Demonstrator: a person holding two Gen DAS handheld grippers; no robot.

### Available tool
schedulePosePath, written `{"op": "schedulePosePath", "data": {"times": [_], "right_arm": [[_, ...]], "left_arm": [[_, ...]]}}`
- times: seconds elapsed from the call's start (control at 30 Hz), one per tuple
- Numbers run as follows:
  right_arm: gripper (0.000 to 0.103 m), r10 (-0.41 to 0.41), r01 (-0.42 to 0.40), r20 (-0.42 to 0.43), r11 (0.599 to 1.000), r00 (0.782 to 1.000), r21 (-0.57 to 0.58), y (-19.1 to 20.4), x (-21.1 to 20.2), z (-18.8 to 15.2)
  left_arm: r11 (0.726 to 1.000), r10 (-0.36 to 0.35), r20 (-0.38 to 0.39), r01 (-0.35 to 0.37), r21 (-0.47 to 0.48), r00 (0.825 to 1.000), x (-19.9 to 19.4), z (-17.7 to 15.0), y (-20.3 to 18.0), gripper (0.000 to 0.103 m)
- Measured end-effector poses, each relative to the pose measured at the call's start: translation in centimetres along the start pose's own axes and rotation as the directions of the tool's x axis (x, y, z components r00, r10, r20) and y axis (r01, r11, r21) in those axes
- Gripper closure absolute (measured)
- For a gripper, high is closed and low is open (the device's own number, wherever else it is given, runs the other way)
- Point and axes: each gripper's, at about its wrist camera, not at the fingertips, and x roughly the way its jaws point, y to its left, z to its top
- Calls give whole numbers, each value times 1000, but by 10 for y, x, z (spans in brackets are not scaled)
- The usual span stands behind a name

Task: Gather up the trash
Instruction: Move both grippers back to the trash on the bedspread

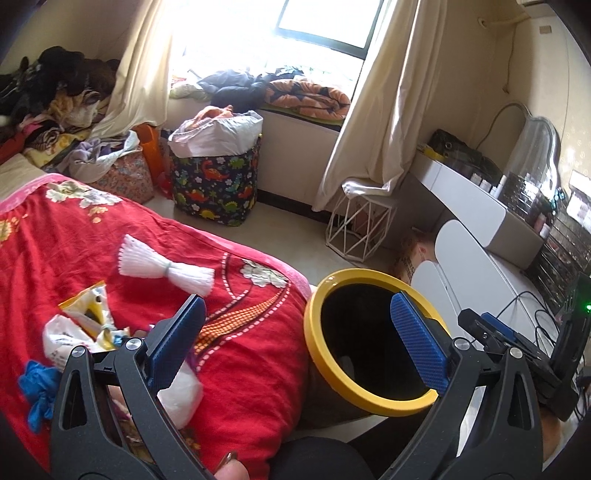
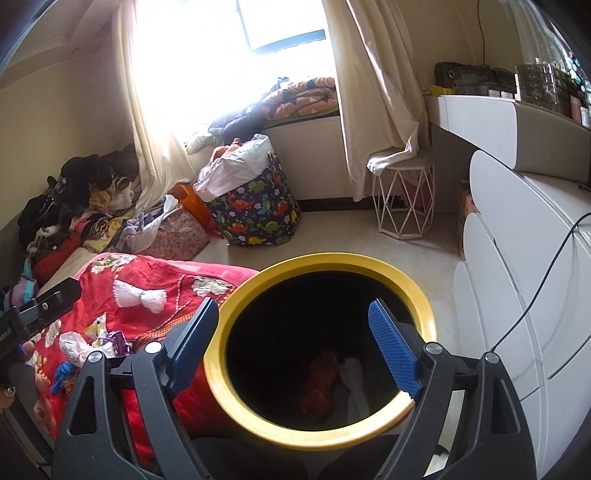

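Trash bin [image 2: 317,439] holding two scraps, one white foam net [image 1: 166,266] on red blanket [image 1: 240,350], both tongs [image 1: 295,332] [image 2: 295,354] apart, empty.

Left gripper [image 1: 299,339] jaws wide apart; right gripper [image 2: 299,347] likewise, both unladen

Blown-out window [image 1: 325,22] backlights the room; fisheye edges warp.

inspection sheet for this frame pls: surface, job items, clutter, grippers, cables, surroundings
Surface: red quilt on bed.
Job's things: yellow-rimmed bin beside bed, red and white scraps inside; white foam net, wrappers, blue glove, tissue on quilt.
Clutter: clothes pile, dinosaur hamper.
Grippers: left gripper open, empty; right gripper open over bin.
Cables: black cable on white dresser.
Surroundings: window, curtains, wire stool.
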Motion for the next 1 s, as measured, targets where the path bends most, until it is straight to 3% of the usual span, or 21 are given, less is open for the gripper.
{"op": "schedulePosePath", "data": {"times": [0.5, 1.0], "right_arm": [[21, 107, -109, -20, 988, 994, -108, 59, 2, 0], [21, 275, -297, -126, 930, 953, -218, 141, 18, -11]], "left_arm": [[992, 91, 54, -86, -87, 994, -32, 11, 56, 11], [953, 237, 71, -217, -213, 969, -75, 2, 131, 11]]}}
